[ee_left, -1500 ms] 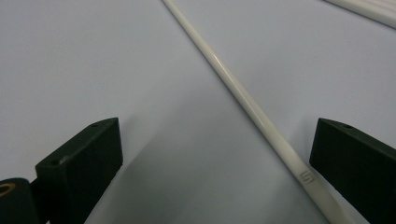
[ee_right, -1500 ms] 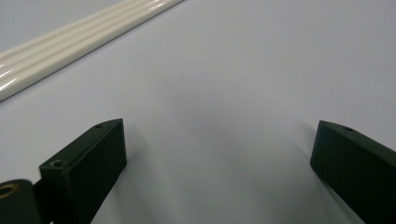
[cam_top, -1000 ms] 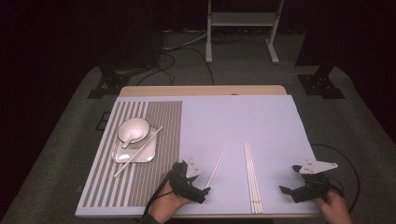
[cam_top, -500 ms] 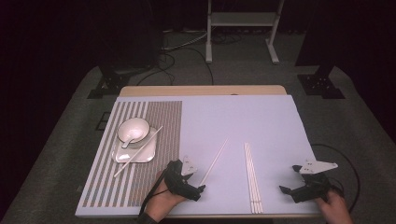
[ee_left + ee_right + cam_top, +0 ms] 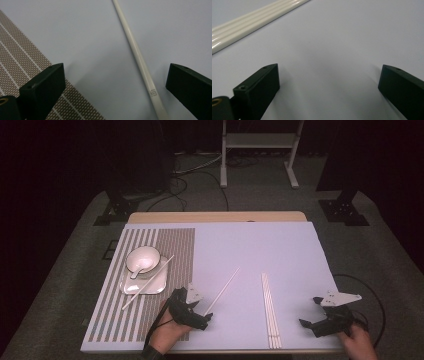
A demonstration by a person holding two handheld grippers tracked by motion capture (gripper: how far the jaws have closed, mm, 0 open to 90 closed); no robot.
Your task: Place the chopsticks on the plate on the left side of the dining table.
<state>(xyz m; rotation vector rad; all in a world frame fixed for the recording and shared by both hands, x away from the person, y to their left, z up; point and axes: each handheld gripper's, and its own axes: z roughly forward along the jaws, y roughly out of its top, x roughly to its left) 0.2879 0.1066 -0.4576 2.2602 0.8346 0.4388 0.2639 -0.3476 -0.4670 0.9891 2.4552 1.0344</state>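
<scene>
A single white chopstick point(image 5: 223, 290) lies slanted on the pale mat. Its near end sits at my left gripper point(image 5: 202, 312), which a hand holds low over the mat. In the left gripper view the jaws stand wide open, and the chopstick point(image 5: 140, 60) runs between them, close to the right jaw, untouched. My left gripper point(image 5: 116, 75) holds nothing. A bundle of white chopsticks point(image 5: 269, 310) lies straight to the right. My right gripper point(image 5: 310, 312) rests open near the front right edge, over bare mat, with the bundle point(image 5: 249, 22) off to its upper left.
On the striped placemat point(image 5: 165, 245) at the left stands a white plate point(image 5: 150, 285) bearing a bowl point(image 5: 142, 259) with a spoon. Another chopstick point(image 5: 167, 262) leans across the plate. A cable point(image 5: 372, 295) loops off the table's right edge.
My left gripper has shifted slightly left, toward the near end of the single chopstick. The right gripper has stayed put.
</scene>
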